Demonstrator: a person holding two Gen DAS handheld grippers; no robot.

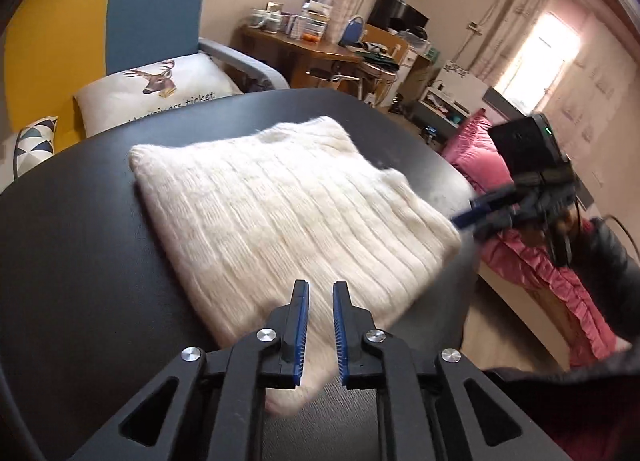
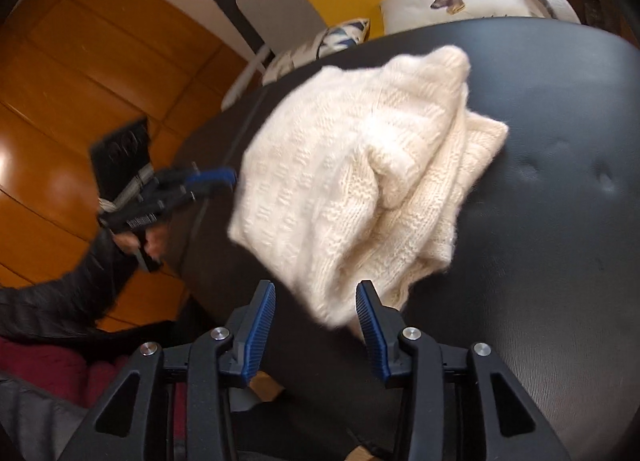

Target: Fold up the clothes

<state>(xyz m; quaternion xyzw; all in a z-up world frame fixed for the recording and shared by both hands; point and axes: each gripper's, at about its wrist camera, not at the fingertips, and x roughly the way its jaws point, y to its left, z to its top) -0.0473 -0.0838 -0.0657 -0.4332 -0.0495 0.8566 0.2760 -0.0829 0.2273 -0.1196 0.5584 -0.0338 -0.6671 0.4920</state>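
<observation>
Sweater (image 1: 280,213): cream knit, folded, lying on the black bench (image 1: 80,261).
Left gripper (image 1: 321,325): jaws narrowly parted, holding nothing, over the sweater's near corner.
Right gripper (image 2: 316,325): jaws wide apart, holding nothing.

Black leather table (image 1: 80,253) under folded cream sweater (image 1: 280,205)

Daylit, window (image 1: 540,61) glare, fisheye edges, motion blur.
</observation>
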